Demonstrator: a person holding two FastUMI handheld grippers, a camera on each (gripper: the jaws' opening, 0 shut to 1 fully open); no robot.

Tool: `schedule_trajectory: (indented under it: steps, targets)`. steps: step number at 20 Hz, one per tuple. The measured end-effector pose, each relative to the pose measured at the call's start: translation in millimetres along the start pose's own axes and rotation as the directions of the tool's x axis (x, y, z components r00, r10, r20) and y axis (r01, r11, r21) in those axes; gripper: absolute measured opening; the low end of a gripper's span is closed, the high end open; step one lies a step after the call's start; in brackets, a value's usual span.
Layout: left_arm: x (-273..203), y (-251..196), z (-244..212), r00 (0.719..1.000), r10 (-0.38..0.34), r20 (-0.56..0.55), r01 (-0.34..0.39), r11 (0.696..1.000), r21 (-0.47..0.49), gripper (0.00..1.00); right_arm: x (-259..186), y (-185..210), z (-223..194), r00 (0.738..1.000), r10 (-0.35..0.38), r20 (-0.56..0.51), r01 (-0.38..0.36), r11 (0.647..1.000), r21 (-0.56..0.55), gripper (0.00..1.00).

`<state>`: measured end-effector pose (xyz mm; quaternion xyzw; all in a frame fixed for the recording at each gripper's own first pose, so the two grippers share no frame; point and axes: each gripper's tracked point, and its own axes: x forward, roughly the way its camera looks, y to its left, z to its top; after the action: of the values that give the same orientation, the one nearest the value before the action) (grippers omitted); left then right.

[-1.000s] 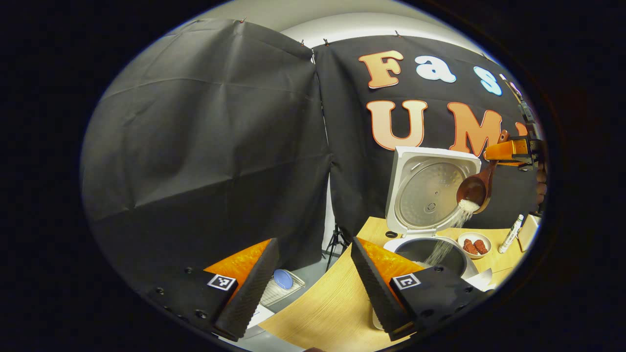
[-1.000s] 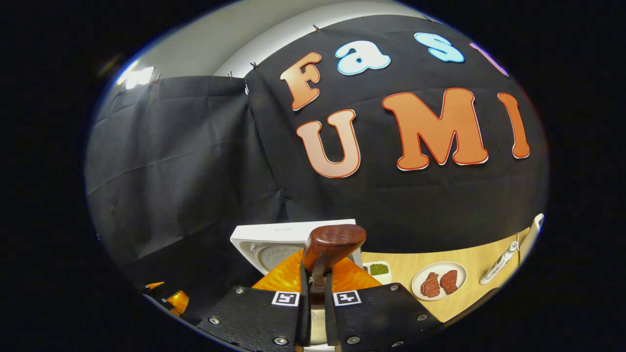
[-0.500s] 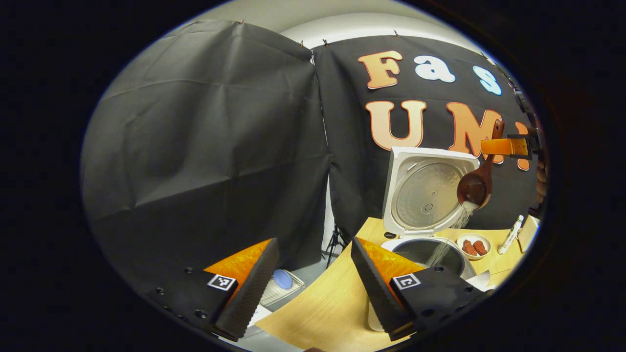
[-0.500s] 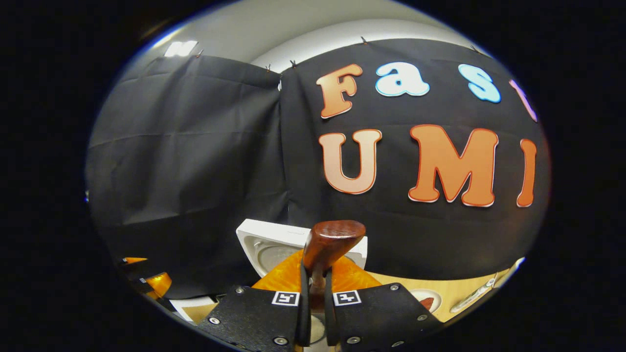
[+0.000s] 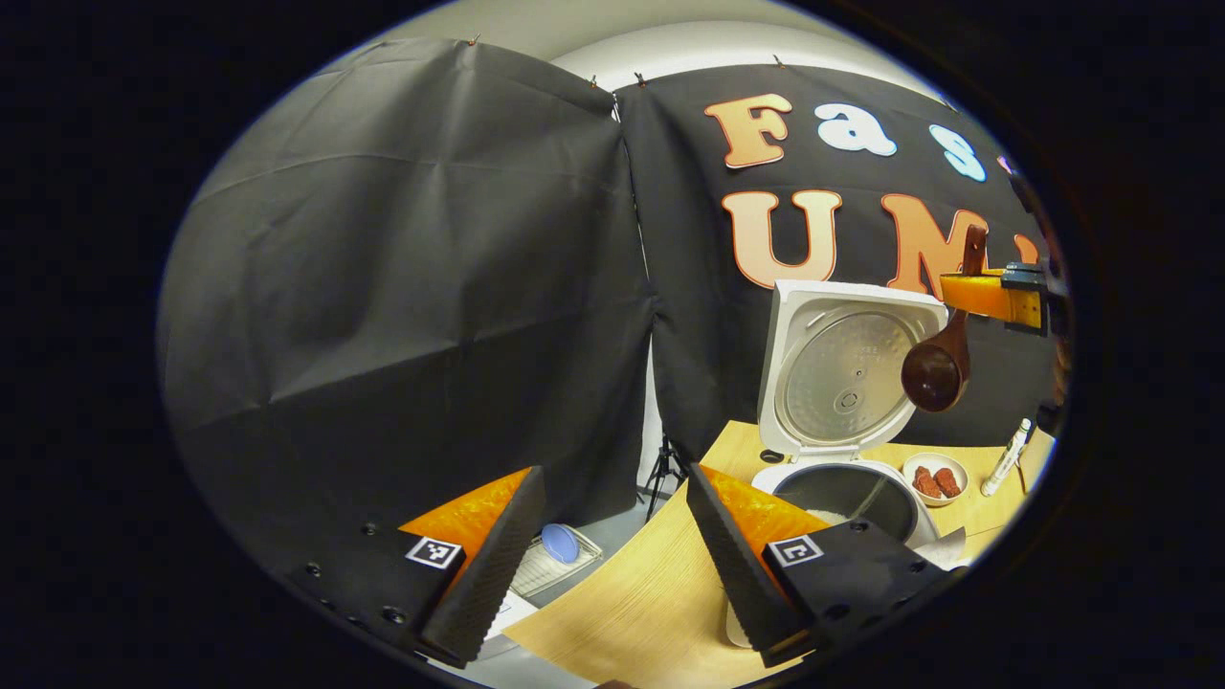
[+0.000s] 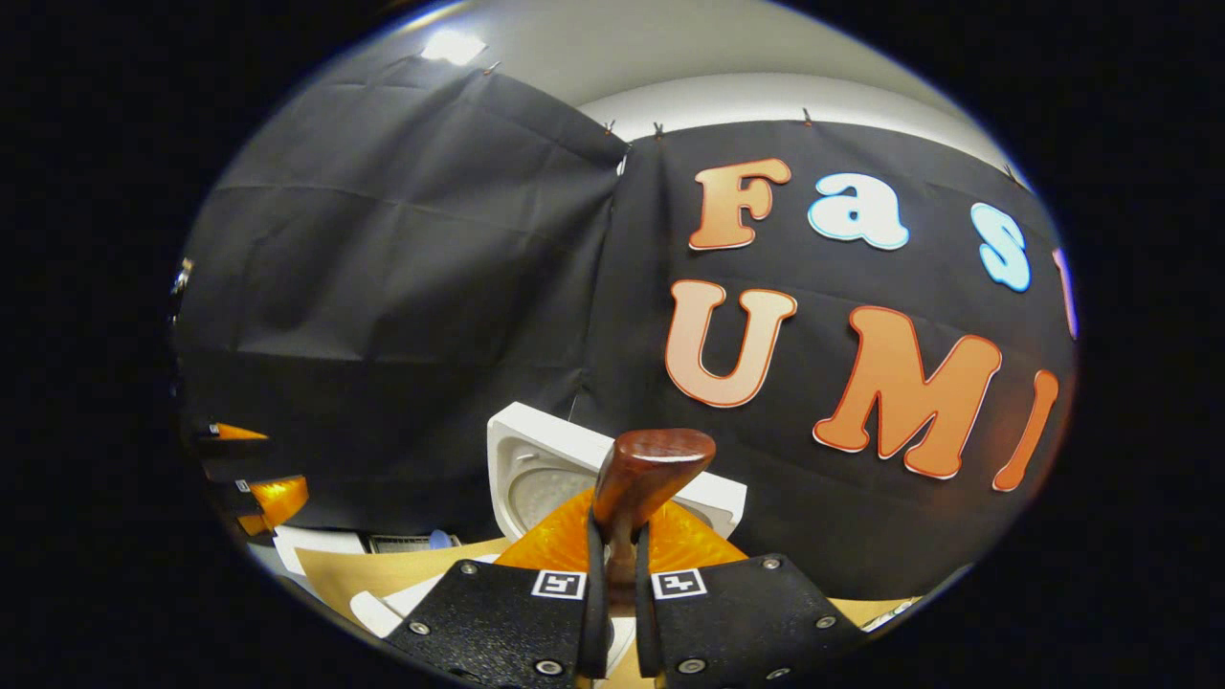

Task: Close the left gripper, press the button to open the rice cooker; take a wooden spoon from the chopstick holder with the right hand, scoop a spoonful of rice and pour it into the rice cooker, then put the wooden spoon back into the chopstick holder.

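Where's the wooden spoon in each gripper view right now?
Left gripper view: the dark brown wooden spoon hangs bowl-down at right, before the white rice cooker's open lid.
Right gripper view: its handle end sticks up bottom centre, clamped between the fingers.
Shared landmark: that lid.

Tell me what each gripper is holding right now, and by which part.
The right gripper grips the wooden spoon by the upper handle, near its end, with the bowl hanging down. The left gripper is open and holds nothing.

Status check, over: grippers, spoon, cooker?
Left gripper open, idle. Right gripper shut on spoon, bowl hanging over open cooker. No rice falling. Nothing in the way.
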<state>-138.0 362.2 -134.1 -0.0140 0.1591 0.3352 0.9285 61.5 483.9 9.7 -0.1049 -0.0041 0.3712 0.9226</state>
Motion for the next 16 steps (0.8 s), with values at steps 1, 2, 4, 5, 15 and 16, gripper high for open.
schedule_trajectory:
  steps: [1, 2, 4, 5, 15, 16]
  targets:
    - [0.4, -0.9, 0.6, 1.0, -0.001, -0.001, 0.001, 1.0, -0.002, 0.99, -1.2, 1.9, -0.4, 1.0, 0.008, 0.0, -0.008, 1.0, -0.001, 0.11]
    - [-0.4, -1.5, -0.2, 1.0, -0.001, -0.002, 0.001, 1.0, -0.002, 1.0, -1.7, 3.7, -1.6, 1.0, 0.013, -0.001, -0.013, 1.0, 0.011, 0.11]
    - [-2.2, -3.7, 0.2, 1.0, -0.004, -0.002, 0.004, 1.0, -0.001, 1.0, -4.1, 0.0, -5.3, 1.0, 0.012, -0.01, -0.011, 0.999, 0.046, 0.11]
    - [-1.9, -5.2, 0.2, 1.0, -0.007, -0.008, 0.007, 1.0, -0.003, 1.0, -6.6, -6.1, -7.0, 1.0, 0.005, -0.019, -0.004, 0.998, 0.066, 0.11]
    - [-21.1, -74.0, 4.4, 0.995, -0.101, -0.021, 0.101, 0.995, 0.022, 0.99, -78.7, -96.5, -61.0, 0.983, -0.111, -0.143, 0.147, 0.949, 0.278, 0.11]
    - [-24.2, -84.8, 4.0, 0.993, -0.119, -0.023, 0.119, 0.992, 0.028, 0.99, -88.4, -106.5, -66.1, 0.98, -0.127, -0.151, 0.167, 0.942, 0.291, 0.11]
